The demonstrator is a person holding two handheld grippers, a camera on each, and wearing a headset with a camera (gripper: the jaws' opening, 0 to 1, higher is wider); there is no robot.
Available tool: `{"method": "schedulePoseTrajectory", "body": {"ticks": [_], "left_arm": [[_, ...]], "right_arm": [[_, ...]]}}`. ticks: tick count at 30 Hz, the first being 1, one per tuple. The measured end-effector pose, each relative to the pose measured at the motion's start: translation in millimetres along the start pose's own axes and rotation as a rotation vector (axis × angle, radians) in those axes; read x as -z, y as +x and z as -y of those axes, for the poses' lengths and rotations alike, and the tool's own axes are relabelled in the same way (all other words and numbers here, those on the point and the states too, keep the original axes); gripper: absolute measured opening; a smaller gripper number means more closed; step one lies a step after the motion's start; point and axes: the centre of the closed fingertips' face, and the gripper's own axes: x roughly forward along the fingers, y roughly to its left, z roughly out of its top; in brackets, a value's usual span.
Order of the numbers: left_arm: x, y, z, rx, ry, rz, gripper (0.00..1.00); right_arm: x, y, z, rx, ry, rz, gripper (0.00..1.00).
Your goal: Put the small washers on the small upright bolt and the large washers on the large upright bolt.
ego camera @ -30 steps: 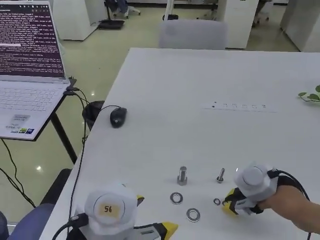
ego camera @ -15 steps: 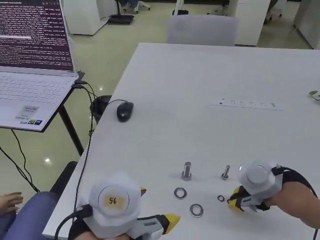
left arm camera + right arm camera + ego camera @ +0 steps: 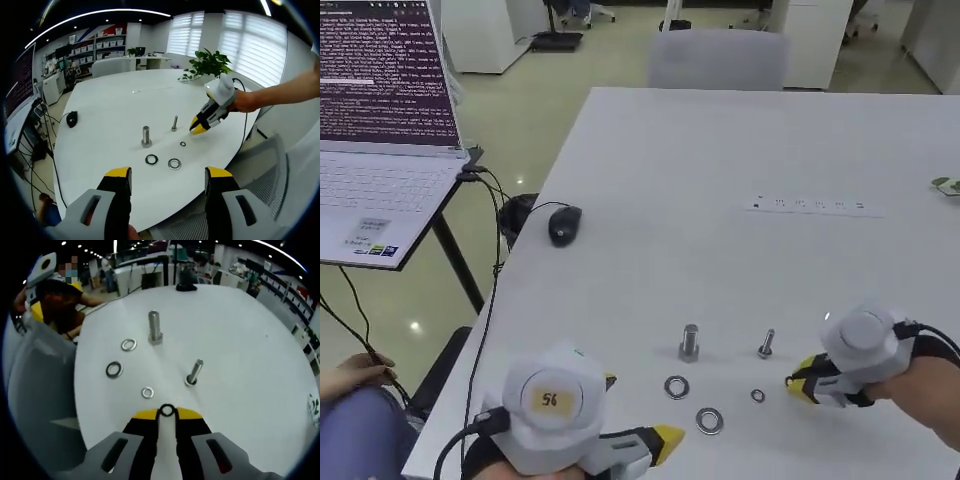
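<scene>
In right hand-held gripper [image 3: 167, 415]: small washer [image 3: 161, 410]

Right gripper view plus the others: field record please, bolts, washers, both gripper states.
large bolt: large silver upright bolt on white table
small bolt: small silver upright bolt
large washers: two large silver washers, flat on table
loose small washer: small silver washer, flat, near small bolt
held small washer: small ring-shaped washer
right gripper: shut on held washer
left gripper: open, empty
</scene>
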Motion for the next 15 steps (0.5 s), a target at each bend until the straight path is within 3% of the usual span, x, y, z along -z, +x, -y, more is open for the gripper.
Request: {"method": "schedulePoseTrajectory", "body": {"ticks": [3, 9, 15], "left_arm": [[-0.9, 0.7, 1.2, 0.001, 0.001, -0.001, 0.59], [-3.4, 2.6, 1.8, 0.002, 0.002, 0.000, 0.59], [-5.3, 4.2, 2.6, 0.004, 0.003, 0.002, 0.59]], "right_arm": [[-13.4, -9.3, 13.1, 0.029, 0.021, 0.042, 0.13], [-37.0, -17.9, 30.4, 0.055, 0.007, 0.070, 0.13], [-53.9, -13.7, 36.2, 0.043, -0.042, 0.057, 0.13]]}}
